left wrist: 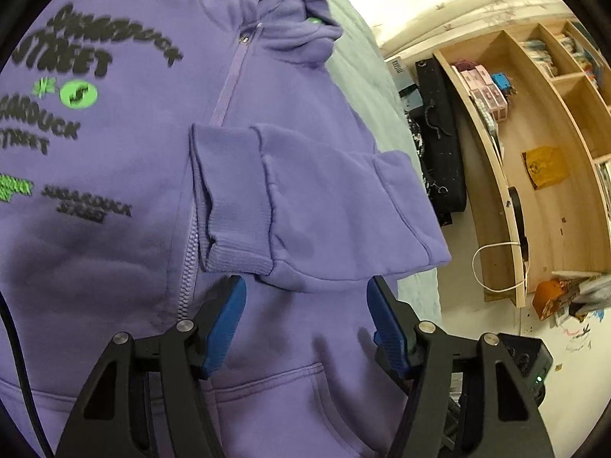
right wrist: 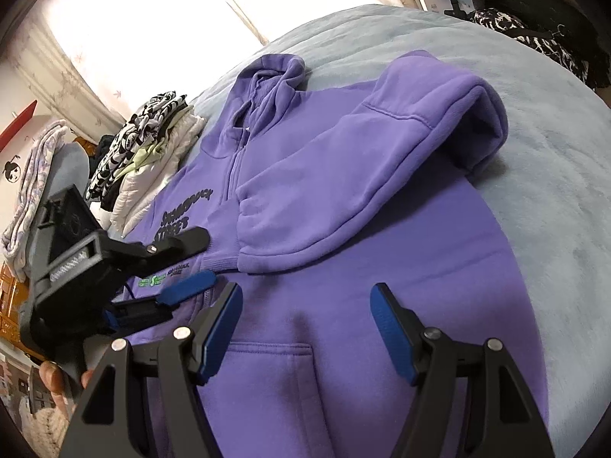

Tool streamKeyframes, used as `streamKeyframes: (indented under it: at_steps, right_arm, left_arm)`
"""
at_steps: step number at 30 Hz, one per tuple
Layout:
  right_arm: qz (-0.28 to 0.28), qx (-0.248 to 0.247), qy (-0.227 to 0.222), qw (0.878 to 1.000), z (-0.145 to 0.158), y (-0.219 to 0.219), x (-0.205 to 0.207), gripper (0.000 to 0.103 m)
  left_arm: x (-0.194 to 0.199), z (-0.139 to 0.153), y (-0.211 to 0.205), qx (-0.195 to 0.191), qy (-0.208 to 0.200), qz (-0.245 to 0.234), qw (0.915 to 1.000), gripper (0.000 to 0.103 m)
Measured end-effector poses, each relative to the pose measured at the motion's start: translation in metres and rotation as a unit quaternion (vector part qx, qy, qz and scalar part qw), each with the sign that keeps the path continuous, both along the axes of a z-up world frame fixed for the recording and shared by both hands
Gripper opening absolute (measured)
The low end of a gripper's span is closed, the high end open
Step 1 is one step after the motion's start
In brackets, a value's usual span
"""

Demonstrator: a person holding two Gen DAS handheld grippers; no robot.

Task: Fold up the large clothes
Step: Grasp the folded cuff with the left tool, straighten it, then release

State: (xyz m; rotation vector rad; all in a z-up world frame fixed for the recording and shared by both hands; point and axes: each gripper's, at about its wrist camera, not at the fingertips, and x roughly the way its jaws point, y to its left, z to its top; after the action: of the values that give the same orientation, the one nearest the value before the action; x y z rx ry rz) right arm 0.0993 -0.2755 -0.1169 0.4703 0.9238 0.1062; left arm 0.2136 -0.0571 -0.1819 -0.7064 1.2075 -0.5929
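The purple zip-up fleece hoodie (right wrist: 343, 252) lies face up on the pale blue bed (right wrist: 553, 198), one sleeve (left wrist: 305, 206) already folded across its chest. Both the left gripper (left wrist: 305, 313) and the right gripper (right wrist: 305, 328) hover just below that sleeve, jaws wide and empty. Next, I judge, comes the other sleeve or the hem.

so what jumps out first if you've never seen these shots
A purple zip-up hoodie with black and green lettering fills both views, spread on a pale blue blanket, one sleeve folded across its chest. Both grippers' blue-padded jaws stand open above its front pocket. A pile of patterned clothes sits beside the hood.
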Motion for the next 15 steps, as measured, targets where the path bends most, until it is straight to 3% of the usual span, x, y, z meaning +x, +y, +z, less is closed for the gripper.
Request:
streamKeyframes:
  at_steps: [8, 10, 11, 12, 14, 15]
  right_arm:
    - [-0.002, -0.005, -0.007, 1.000, 0.004, 0.000, -0.001, 0.070]
    - [-0.004, -0.007, -0.007, 1.000, 0.004, 0.000, -0.002, 0.070]
    - [-0.004, -0.008, -0.007, 1.000, 0.004, 0.001, -0.003, 0.070]
    - [-0.004, -0.010, -0.007, 1.000, 0.004, 0.001, -0.003, 0.070]
    - [-0.005, -0.016, -0.009, 1.000, 0.006, 0.001, -0.004, 0.070]
    - [-0.006, -0.018, -0.010, 1.000, 0.006, 0.000, -0.005, 0.070]
  left_arm:
    - [0.020, -0.015, -0.012, 0.007, 0.006, 0.024, 0.9997, 0.063]
    - [0.031, -0.012, -0.017, 0.018, -0.001, 0.030, 0.9994, 0.044]
    - [0.038, -0.011, -0.021, 0.037, -0.004, 0.031, 0.9988, 0.019]
    - [0.043, -0.007, -0.025, 0.058, -0.012, 0.027, 0.9979, 0.012]
    - [0.050, 0.008, -0.031, 0.090, -0.043, 0.013, 0.9949, 0.012]
    - [0.051, 0.028, -0.039, 0.123, -0.087, 0.000, 0.9886, 0.011]
